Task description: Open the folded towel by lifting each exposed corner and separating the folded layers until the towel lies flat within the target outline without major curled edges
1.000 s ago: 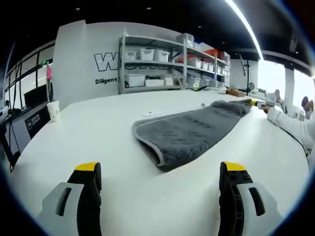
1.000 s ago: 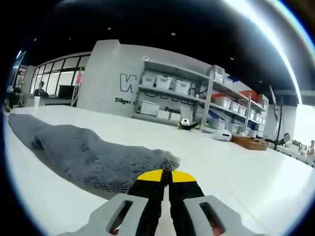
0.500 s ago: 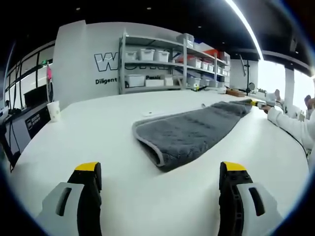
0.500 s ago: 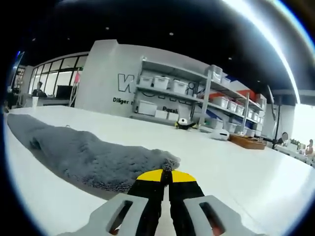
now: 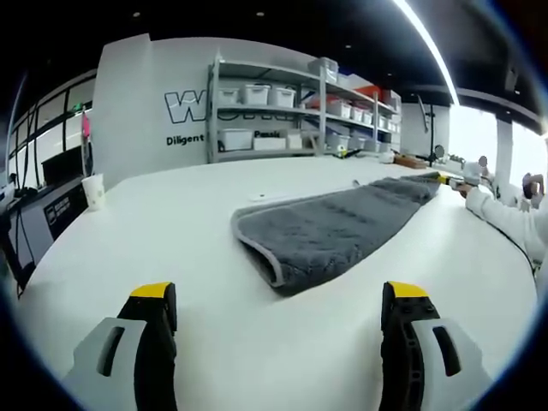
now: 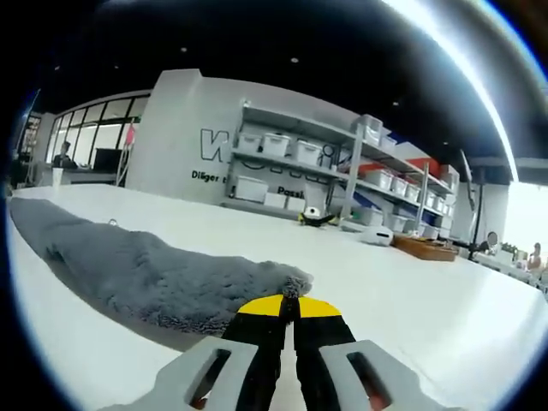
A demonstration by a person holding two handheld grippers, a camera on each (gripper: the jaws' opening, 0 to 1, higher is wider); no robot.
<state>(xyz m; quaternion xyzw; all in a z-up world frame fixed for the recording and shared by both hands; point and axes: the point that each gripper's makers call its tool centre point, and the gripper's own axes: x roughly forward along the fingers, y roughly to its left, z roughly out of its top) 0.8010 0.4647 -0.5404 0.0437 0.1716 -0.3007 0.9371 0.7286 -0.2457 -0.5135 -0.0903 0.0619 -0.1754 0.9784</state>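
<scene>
A grey towel [image 5: 330, 227] with a pale hem lies folded lengthwise on the white table [image 5: 197, 282], stretching away to the right. My left gripper [image 5: 278, 300] stands open a little short of its near folded end, with nothing between the jaws. In the right gripper view the same grey towel [image 6: 154, 278] runs off to the left, slightly raised near me. My right gripper [image 6: 287, 304] is shut on its far corner, the yellow-tipped jaws pressed together on the fluffy edge.
Metal shelves with white bins [image 5: 295, 107] stand against the grey wall behind the table. A white cup [image 5: 92, 192] sits near the table's left edge. A person's white sleeve [image 5: 505, 218] rests at the right. Small items [image 6: 377, 235] lie on the far table.
The right gripper view has swung slightly, and the towel end it holds has stretched flatter. The left gripper has not moved.
</scene>
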